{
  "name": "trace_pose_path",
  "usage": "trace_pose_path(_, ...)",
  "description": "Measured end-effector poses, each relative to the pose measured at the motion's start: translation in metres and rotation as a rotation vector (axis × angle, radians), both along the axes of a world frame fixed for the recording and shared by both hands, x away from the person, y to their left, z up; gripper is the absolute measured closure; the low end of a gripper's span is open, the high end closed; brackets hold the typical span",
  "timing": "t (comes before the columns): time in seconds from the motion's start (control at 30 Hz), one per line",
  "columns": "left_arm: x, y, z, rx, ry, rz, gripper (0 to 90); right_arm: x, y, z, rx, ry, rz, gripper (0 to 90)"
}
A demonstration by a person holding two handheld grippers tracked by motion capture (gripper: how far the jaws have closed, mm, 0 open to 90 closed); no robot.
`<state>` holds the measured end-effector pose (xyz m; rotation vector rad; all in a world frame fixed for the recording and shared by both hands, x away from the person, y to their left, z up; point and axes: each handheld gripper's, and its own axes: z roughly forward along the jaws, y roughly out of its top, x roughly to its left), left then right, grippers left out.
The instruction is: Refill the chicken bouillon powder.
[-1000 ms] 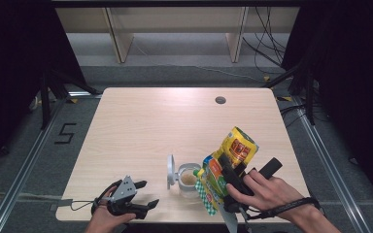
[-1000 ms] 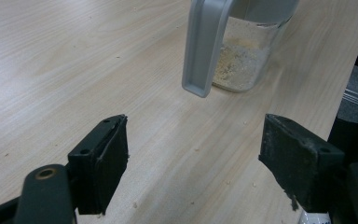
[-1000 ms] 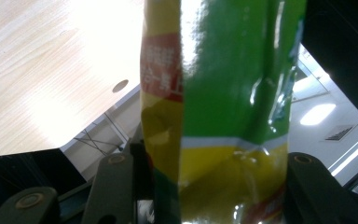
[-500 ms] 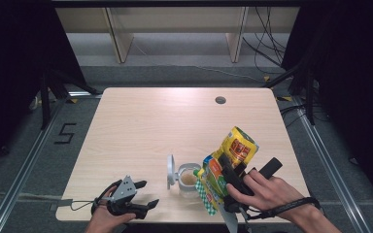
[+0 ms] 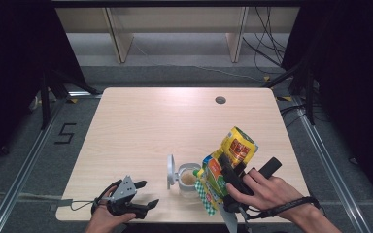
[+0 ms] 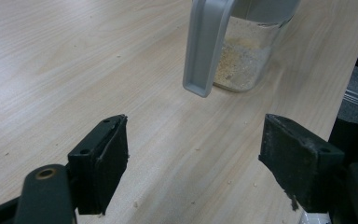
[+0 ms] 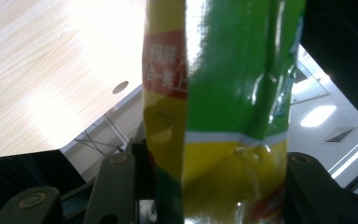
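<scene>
Our right gripper (image 5: 226, 187) is clamped on the tilted bag (image 5: 226, 165), whose lower end hangs just over the open jar (image 5: 188, 180) near the table's (image 5: 175, 121) front edge; our left gripper (image 5: 143, 194) rests agape, left of the jar, holding nothing.

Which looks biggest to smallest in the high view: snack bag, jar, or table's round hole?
1. Snack bag, held in the right hand-held gripper and raised nearer the camera, which may flatter it.
2. Jar.
3. Round hole.
</scene>
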<state>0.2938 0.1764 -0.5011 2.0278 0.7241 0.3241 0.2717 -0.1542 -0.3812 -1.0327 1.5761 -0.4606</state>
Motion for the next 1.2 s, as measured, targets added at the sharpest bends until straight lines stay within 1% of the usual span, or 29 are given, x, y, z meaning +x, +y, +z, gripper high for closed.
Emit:
trace_pose_path(0.03,0.0007,0.0012,0.0005,0.021,-0.004,-0.006,23.0,-0.0001,-0.0004,0.0000,0.003,-0.003,0.001,56.9)
trace_pose_path(0.07,0.0009,0.0015,0.0006,0.026,-0.004,-0.010,23.0,-0.0001,-0.0004,0.0001,0.001,-0.003,0.002,56.9)
trace_pose_path(0.1,0.0007,0.0012,0.0005,0.023,-0.004,-0.007,23.0,0.0000,-0.0005,0.0002,0.001,-0.002,0.001,56.9)
trace_pose_path(0.13,-0.0004,-0.0006,-0.0001,-0.010,0.003,0.001,22.9,0.0003,0.0002,0.0007,-0.009,0.000,0.010,57.0)
trace_pose_path(0.2,0.0003,-0.0004,0.0001,-0.005,-0.002,-0.006,23.0,-0.0002,-0.0007,0.0008,-0.003,-0.001,0.003,57.0)
trace_pose_path(0.27,0.0003,0.0000,0.0002,0.002,-0.003,-0.003,23.0,-0.0009,-0.0001,0.0022,-0.001,-0.005,0.012,57.1)
trace_pose_path(0.3,0.0002,-0.0003,0.0000,-0.006,-0.002,-0.004,23.0,-0.0013,-0.0009,0.0021,0.005,-0.006,0.001,57.1)
trace_pose_path(0.33,0.0001,-0.0003,0.0000,-0.007,-0.003,-0.003,22.9,-0.0006,-0.0015,0.0016,0.001,-0.002,-0.001,57.1)
trace_pose_path(0.37,0.0002,-0.0002,0.0000,-0.007,-0.002,-0.003,23.0,-0.0004,-0.0008,0.0020,-0.009,-0.006,0.012,57.1)
trace_pose_path(0.4,0.0002,-0.0002,0.0000,-0.008,-0.002,-0.003,23.0,-0.0008,-0.0018,0.0019,0.001,-0.007,-0.001,57.1)
trace_pose_path(0.43,0.0002,-0.0002,0.0001,-0.007,-0.003,-0.003,23.0,-0.0008,-0.0018,0.0020,0.000,-0.005,0.000,57.1)
trace_pose_path(0.5,0.0002,-0.0003,0.0001,-0.007,-0.001,-0.004,23.0,-0.0013,-0.0019,0.0020,0.001,-0.009,0.003,57.2)
trace_pose_path(0.53,0.0002,-0.0003,0.0001,-0.007,-0.002,-0.005,22.9,-0.0009,-0.0009,0.0024,-0.010,-0.003,0.010,57.2)
trace_pose_path(0.57,0.0003,-0.0004,0.0000,-0.006,-0.003,-0.006,22.9,-0.0012,-0.0011,0.0021,-0.011,-0.005,0.013,57.3)
trace_pose_path(0.6,0.0008,0.0014,0.0007,0.026,-0.004,-0.008,22.9,-0.0020,-0.0015,0.0021,0.004,-0.007,0.013,57.3)
trace_pose_path(0.63,0.0009,0.0012,0.0006,0.025,-0.005,-0.008,22.9,-0.0021,-0.0007,0.0022,0.001,-0.001,0.012,57.3)
trace_pose_path(0.7,0.0009,0.0013,0.0006,0.024,-0.006,-0.007,22.9,-0.0025,-0.0003,0.0020,0.002,-0.005,0.010,57.4)
trace_pose_path(0.73,-0.0001,-0.0005,-0.0002,-0.011,0.003,0.000,22.9,-0.0025,-0.0005,0.0021,0.005,-0.005,0.006,57.4)
trace_pose_path(0.77,0.0003,-0.0003,-0.0001,-0.008,-0.003,-0.003,22.9,-0.0018,-0.0004,0.0018,-0.002,-0.004,0.007,57.4)
trace_pose_path(0.87,0.0003,-0.0002,-0.0001,-0.008,-0.002,-0.002,22.9,-0.0016,-0.0003,0.0022,-0.002,-0.004,0.007,57.5)
trace_pose_path(0.9,0.0011,0.0009,0.0003,0.014,-0.006,-0.007,22.9,-0.0016,-0.0003,0.0022,-0.002,-0.005,0.007,57.5)
trace_pose_path(0.97,-0.0006,-0.0009,-0.0005,-0.017,0.008,0.007,22.9,-0.0017,-0.0004,0.0024,-0.003,-0.004,0.006,57.6)
trace_pose_path(1.03,0.0002,-0.0003,0.0000,-0.008,-0.004,-0.003,22.9,-0.0016,-0.0001,0.0027,-0.009,-0.003,0.013,57.6)
trace_pose_path(1.2,0.0004,-0.0002,-0.0001,-0.006,-0.004,-0.004,22.9,-0.0013,-0.0006,0.0027,-0.010,-0.003,0.014,57.6)
